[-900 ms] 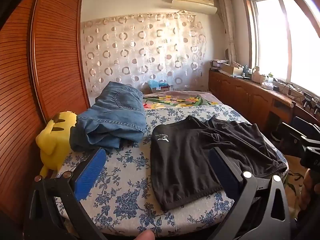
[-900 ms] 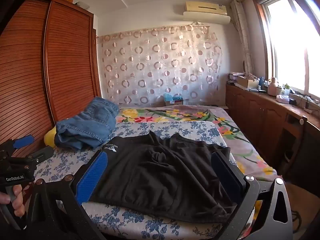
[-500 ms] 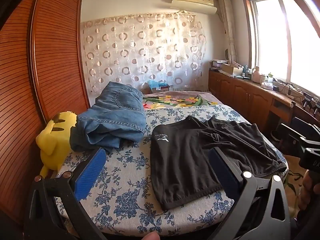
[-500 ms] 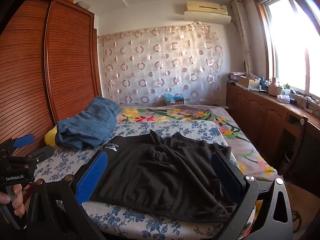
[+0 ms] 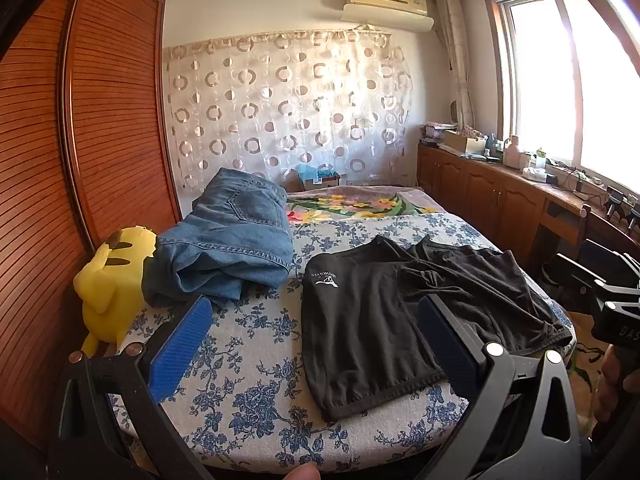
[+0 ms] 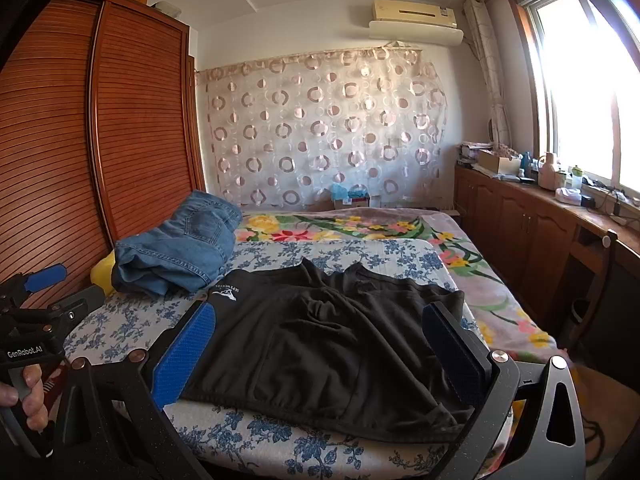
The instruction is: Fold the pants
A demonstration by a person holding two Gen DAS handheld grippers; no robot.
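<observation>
One black pants lies crosswise (logo left).

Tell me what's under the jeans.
The jeans lie on the floral bedspread, one edge over a yellow plush toy. Part of the toy is covered, as is whatever else lies beneath.

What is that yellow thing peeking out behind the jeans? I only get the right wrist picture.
Observer: A yellow plush toy. The left wrist view shows it whole, beside the jeans and by the wardrobe.
Operator: Is the left gripper holding anything?
Observer: No. Its jaws are wide open and grip nothing; it hovers over the near edge of the bed, short of the black pants.
</observation>
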